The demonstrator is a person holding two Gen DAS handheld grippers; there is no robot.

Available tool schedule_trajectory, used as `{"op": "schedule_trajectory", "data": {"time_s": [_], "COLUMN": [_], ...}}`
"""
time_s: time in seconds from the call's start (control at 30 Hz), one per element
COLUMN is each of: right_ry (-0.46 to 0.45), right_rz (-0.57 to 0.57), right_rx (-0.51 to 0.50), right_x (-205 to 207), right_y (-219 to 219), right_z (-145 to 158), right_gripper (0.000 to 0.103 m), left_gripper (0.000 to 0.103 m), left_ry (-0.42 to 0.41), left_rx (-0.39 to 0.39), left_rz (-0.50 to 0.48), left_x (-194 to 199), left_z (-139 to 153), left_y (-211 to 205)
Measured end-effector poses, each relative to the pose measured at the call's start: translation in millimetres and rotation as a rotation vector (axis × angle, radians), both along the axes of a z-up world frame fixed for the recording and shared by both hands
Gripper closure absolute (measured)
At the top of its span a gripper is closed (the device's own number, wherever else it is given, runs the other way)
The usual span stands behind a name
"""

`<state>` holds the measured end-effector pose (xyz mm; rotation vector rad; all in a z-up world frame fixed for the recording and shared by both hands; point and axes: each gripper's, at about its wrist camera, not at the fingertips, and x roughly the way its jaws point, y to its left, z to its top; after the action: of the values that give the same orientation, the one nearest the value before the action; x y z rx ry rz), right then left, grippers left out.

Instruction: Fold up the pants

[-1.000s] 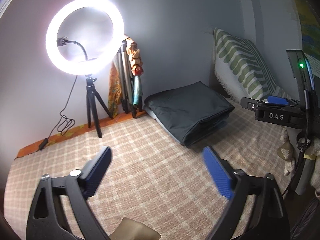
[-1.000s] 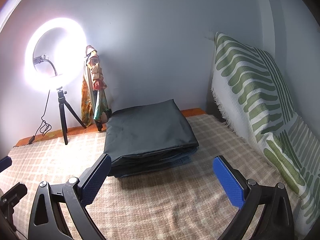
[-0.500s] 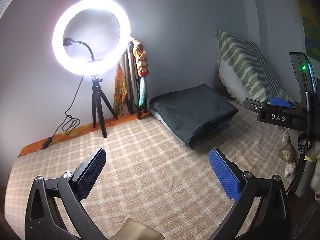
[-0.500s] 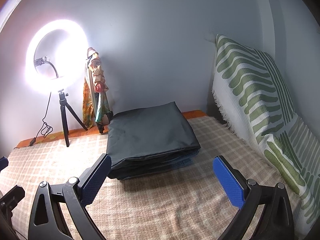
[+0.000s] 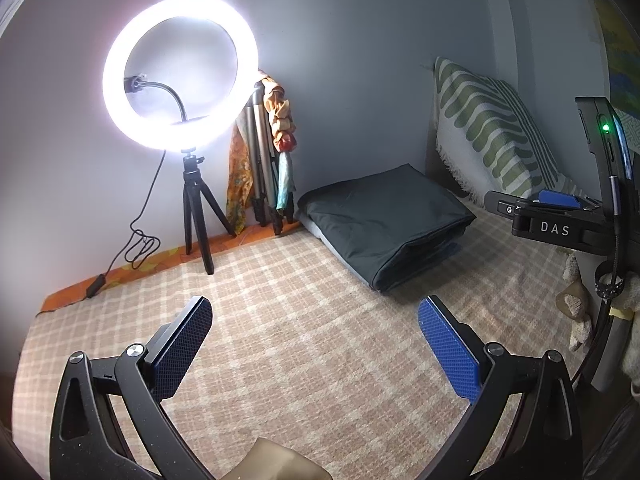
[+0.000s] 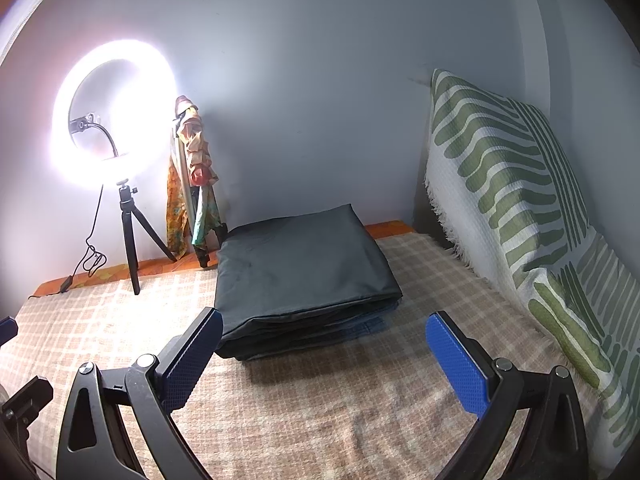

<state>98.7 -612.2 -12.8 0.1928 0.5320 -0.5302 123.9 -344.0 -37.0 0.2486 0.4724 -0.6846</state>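
Dark grey pants (image 6: 300, 272) lie folded in a flat stack on the checked bedcover (image 6: 320, 412), near the back wall; they also show in the left wrist view (image 5: 384, 224). My right gripper (image 6: 324, 356) is open and empty, hovering just in front of the stack's near edge. My left gripper (image 5: 316, 344) is open and empty over bare bedcover (image 5: 304, 340), well to the left and in front of the pants. The right gripper's body (image 5: 560, 224) shows at the right edge of the left wrist view.
A lit ring light on a tripod (image 5: 180, 76) stands at the back left with its cable trailing. A second tripod draped with cloth (image 5: 272, 152) leans by the wall. A green-striped cushion (image 6: 520, 200) lies along the right side.
Both grippers have pulled back a little and stayed open. In the left wrist view the scene has shifted right. The pants have not moved.
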Motion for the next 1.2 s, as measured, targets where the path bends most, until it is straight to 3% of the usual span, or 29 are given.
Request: {"op": "schedule_trajectory", "data": {"time_s": [1.2], "right_ry": [0.006], "right_rz": [0.005], "right_rx": [0.0], "right_x": [-0.4], "right_y": [3.5], "right_z": [1.0], "right_gripper": [0.0], "left_gripper": [0.001], "left_ry": [0.015], "left_rx": [-0.009], "left_rz": [-0.022], "left_x": [-1.9], "left_z": [4.8], "left_y": [5.0]}}
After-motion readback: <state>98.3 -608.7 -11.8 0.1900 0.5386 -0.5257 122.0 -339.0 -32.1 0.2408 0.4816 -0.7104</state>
